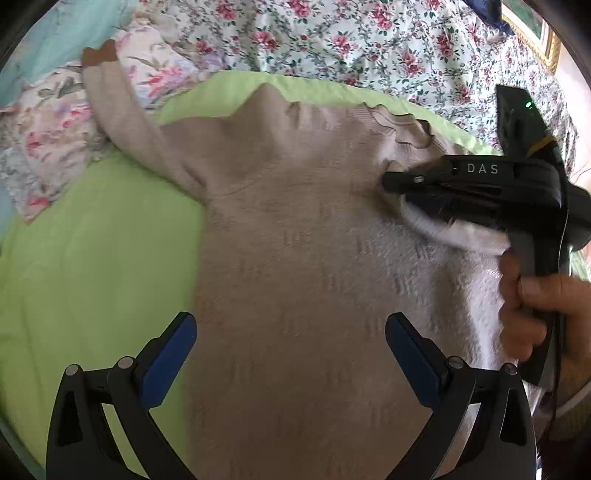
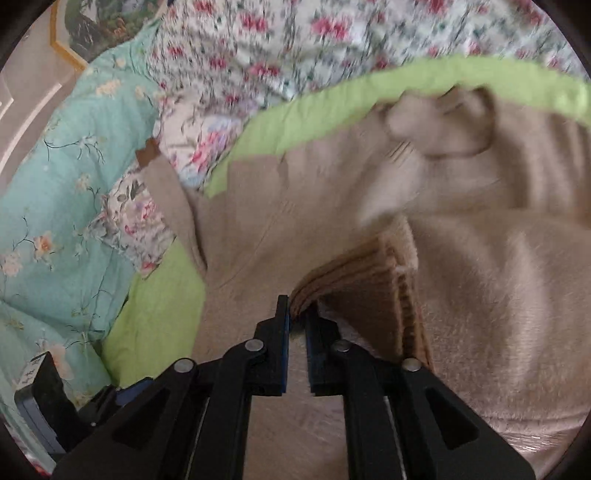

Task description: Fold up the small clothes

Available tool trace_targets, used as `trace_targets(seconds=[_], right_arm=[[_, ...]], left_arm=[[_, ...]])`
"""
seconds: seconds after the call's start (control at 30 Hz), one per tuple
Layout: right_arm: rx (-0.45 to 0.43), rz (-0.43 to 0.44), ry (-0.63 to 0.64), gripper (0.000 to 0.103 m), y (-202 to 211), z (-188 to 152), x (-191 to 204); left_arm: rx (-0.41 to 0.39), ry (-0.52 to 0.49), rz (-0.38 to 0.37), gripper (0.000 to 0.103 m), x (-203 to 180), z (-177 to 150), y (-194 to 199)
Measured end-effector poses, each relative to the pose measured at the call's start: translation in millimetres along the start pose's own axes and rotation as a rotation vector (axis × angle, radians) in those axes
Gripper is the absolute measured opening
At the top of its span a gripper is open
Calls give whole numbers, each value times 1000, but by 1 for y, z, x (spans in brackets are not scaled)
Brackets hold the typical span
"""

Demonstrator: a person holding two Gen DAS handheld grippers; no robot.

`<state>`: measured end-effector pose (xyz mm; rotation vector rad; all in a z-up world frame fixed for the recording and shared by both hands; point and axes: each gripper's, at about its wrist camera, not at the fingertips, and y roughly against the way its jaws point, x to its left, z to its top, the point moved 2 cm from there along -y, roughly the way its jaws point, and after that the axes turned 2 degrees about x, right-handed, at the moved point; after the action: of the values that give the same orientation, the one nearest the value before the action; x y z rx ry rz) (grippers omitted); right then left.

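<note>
A beige knit sweater (image 1: 295,251) lies flat on a lime green sheet (image 1: 92,258), its left sleeve (image 1: 122,118) stretched up and left with a brown cuff. My left gripper (image 1: 290,354) is open and empty just above the sweater's lower body. My right gripper (image 1: 388,182) reaches over the sweater from the right and is shut on the right sleeve's brown ribbed cuff (image 2: 354,273), which it holds folded across the sweater's body (image 2: 480,295). The sweater's collar (image 2: 443,122) shows blurred at the far side.
A floral bedspread (image 1: 332,44) lies beyond the green sheet (image 2: 155,325). A crumpled floral cloth (image 1: 48,140) and a teal flowered quilt (image 2: 66,206) lie to the left. A framed picture (image 1: 532,26) stands at the far right. A hand (image 1: 546,314) holds the right gripper.
</note>
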<state>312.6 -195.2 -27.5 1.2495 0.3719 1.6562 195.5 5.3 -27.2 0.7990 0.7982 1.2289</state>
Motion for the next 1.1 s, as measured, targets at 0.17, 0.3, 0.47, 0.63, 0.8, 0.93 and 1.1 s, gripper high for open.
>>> trace_targets(seconds=[0.17,0.3,0.47,0.63,0.8,0.93,1.1], right_arm=[[1,90,-69,58,12,-14,-18],[-100,80,-124,58,62,-23,-45],[-240,-6,-182,58,124,-32,-79],[-324,-61,-210,58,170,-43,-99],[-374,-115,-214,58,197,-53,-111],[-378,-135,-258,58,200,-53,-123],[-398,-185,-261,58,214,-57,-130]], left_arm=[[25,-11,-82,102,-27,26,-33],[46,-69,-101,102,-63,58,-70],[21,-86,-44,78,-87,97,-107],[-14,-1,-147,8,-69,111,-97],[-15,154,-254,25,-25,98,-92],[7,148,-300,21,-29,101,-102],[-107,77,-276,5,-31,105,-62]])
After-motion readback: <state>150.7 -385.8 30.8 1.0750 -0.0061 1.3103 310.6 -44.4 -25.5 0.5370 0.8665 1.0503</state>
